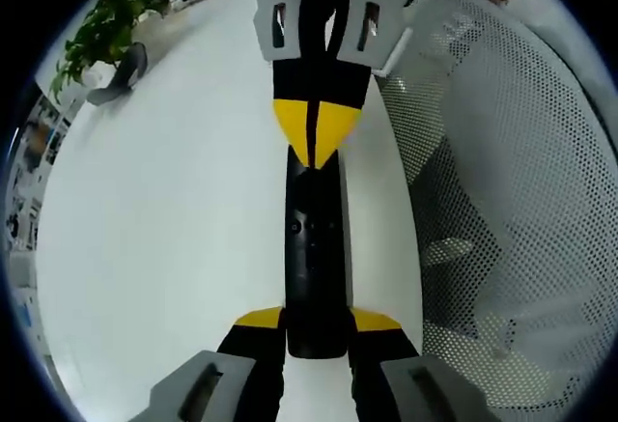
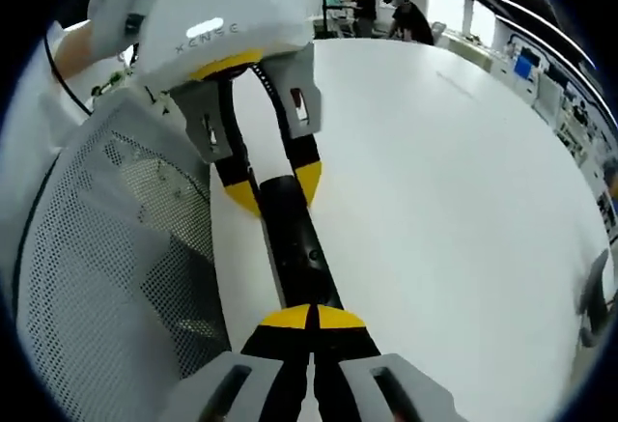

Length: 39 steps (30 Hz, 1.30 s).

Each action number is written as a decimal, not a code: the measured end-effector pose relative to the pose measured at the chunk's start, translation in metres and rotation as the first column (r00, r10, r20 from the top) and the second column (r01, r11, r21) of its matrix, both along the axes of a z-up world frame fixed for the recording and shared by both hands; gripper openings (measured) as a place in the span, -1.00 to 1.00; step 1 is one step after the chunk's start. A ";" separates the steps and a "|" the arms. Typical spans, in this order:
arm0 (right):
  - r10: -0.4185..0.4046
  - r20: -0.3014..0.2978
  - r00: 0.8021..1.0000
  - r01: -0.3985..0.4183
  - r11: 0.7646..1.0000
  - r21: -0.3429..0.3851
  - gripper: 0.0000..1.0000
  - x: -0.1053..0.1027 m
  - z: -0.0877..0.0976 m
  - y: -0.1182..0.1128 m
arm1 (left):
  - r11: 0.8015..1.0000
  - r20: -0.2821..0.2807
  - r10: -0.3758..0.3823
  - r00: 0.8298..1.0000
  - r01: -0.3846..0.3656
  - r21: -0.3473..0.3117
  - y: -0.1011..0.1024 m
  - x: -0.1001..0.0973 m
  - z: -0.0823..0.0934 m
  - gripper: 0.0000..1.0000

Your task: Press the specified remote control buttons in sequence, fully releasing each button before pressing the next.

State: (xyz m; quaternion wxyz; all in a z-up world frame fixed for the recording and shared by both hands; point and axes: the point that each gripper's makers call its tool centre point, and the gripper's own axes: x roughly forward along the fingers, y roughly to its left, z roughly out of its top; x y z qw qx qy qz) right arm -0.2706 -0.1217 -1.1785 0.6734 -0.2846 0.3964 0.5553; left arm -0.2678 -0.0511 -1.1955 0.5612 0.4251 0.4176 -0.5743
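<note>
A long black remote (image 1: 314, 248) lies lengthwise over the white table (image 1: 164, 219). My left gripper (image 1: 316, 321) is shut on its near end, one yellow-tipped jaw on each side. The right gripper (image 1: 314, 132) comes in from the top with its yellow tips closed together, resting on the remote's far end. In the right gripper view, my right gripper (image 2: 311, 318) is shut, its joined tips lying on the remote (image 2: 294, 239). The left gripper (image 2: 272, 185) clamps the other end. Small buttons on the remote are barely visible.
A white perforated mesh panel (image 1: 502, 200), perhaps a chair back, stands close beside the remote and appears again in the right gripper view (image 2: 106, 267). A potted plant (image 1: 101, 26) stands at the table's far corner. People (image 2: 386, 7) are beyond the table (image 2: 463, 190).
</note>
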 end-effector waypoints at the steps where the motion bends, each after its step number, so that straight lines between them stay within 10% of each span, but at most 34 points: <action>1: 0.021 0.018 1.000 -0.021 1.000 -0.016 -1.00 0.001 -0.002 0.000 | 1.000 0.001 -0.004 1.000 0.004 -0.002 0.000 0.000 0.000 -0.52; 15: 0.127 0.063 0.990 -0.120 0.988 -0.101 -1.00 0.003 -0.005 0.003 | 1.000 0.000 -0.014 1.000 0.014 0.007 0.000 0.000 0.000 -0.52; 28: -0.087 -0.066 0.994 0.090 0.995 0.039 -1.00 0.006 -0.002 0.002 | 1.000 0.002 -0.020 1.000 0.020 0.020 0.000 -0.001 0.000 -0.52; 39: 0.070 0.039 0.997 -0.070 0.997 -0.012 -1.00 -0.002 -0.004 0.018 | 1.000 0.007 -0.013 1.000 0.013 0.025 0.000 0.000 0.000 -0.52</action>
